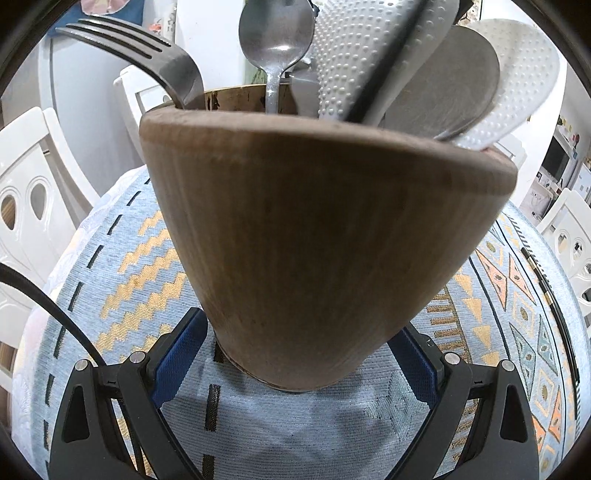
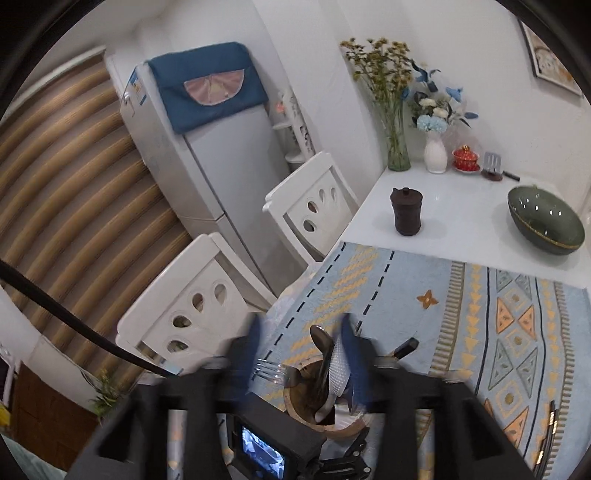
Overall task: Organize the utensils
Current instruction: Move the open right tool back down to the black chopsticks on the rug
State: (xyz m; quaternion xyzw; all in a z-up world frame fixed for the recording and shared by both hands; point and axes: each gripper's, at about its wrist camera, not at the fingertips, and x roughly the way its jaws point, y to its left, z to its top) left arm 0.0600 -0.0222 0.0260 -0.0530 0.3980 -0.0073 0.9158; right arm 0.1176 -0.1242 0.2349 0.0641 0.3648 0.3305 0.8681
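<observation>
I kept my left gripper clamped low on the wooden holder, its blue fingers pressed against the base on both sides. By my judgement this steadied the holder on the counter while utensils went in from above. The holder stood on the patterned cloth. Inside it, from left to right, stood a fork, a spoon, and white dotted rice paddles beside a dull grey flat utensil, all with handles down so that the working ends stayed clear of the rim.

My right gripper hung above the holder's mouth with its fingers apart and nothing pressed between them; a dotted paddle stood just beside the right finger, apparently released.

White chairs stood at the counter's left edge, with a fridge behind them. Beyond the cloth, the bare white counter carried a dark lidded jar, two vases of flowers, and a green bowl.
</observation>
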